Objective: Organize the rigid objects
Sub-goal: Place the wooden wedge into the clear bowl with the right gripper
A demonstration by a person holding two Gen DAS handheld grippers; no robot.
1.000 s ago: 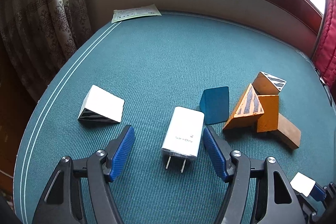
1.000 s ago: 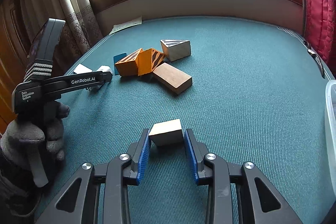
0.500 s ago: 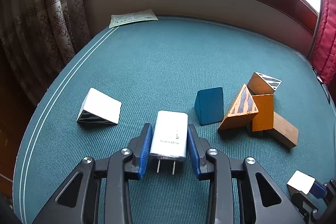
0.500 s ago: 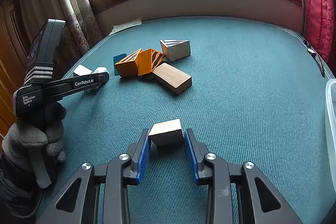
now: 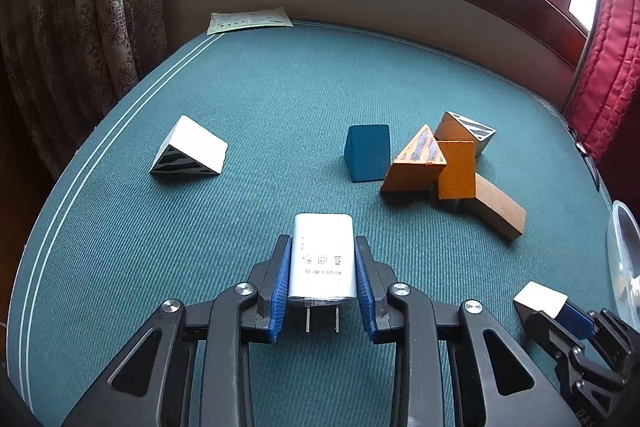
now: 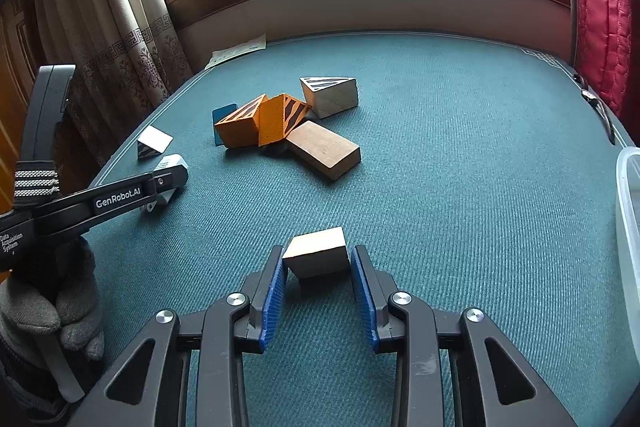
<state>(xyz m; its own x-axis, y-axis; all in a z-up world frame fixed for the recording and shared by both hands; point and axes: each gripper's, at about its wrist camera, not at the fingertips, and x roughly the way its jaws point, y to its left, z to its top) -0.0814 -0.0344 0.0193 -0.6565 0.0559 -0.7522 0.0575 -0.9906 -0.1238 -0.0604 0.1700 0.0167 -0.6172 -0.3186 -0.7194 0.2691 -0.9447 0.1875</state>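
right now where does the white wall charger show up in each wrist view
Left wrist view: the white plastic wall charger sits bottom centre, clamped in the left gripper, prongs toward the camera.
Right wrist view: it shows at the left edge, mid-height, partly hidden by that gripper.
Shared landmark: the brown rectangular wooden block beside the orange wedges.

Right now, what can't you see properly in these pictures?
- Clear tub: cut off by the right edge in both wrist views, so its inside is hidden.
- Blue block: in the right wrist view, mostly behind the orange blocks.
- Paper sheet: print too small to read.
- White charger: its sides are covered by the left gripper fingers.
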